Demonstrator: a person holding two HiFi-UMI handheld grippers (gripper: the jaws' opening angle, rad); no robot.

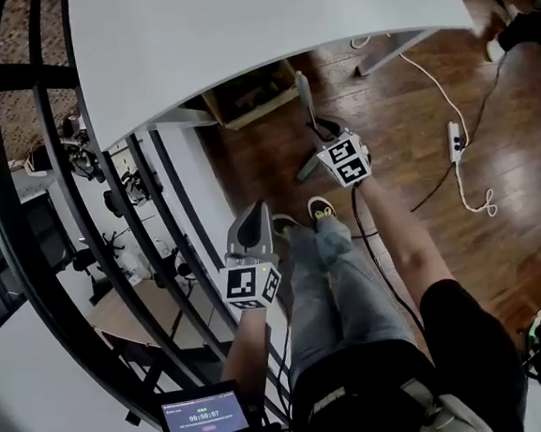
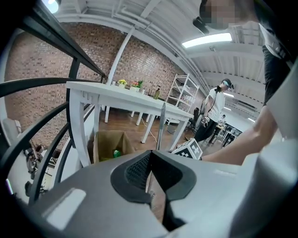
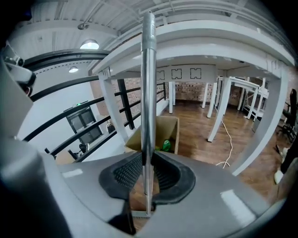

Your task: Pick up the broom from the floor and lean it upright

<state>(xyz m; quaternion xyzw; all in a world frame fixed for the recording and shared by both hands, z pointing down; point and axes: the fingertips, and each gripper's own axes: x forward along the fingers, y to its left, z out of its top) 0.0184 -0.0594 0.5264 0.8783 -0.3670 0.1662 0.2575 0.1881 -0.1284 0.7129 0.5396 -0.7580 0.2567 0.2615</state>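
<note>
Already upright: the broom (image 3: pixel 148 93) stands beside the bench (image 1: pixel 235 25), handle pinched in the right claw (image 3: pixel 148 160). The left claw (image 2: pixel 150 155) is closed on nothing. Leaning step is in hand. Next move likely: tip the handle onto the bench edge, then let go.

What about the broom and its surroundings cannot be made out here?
The broom head: head view, hidden by the right gripper; right gripper view, only a sliver under the jaws.
Whether the silver metal broom handle touches the white table: right gripper view, they merely overlap.
Small green object in the brown cardboard box: right gripper view, too small.
</note>
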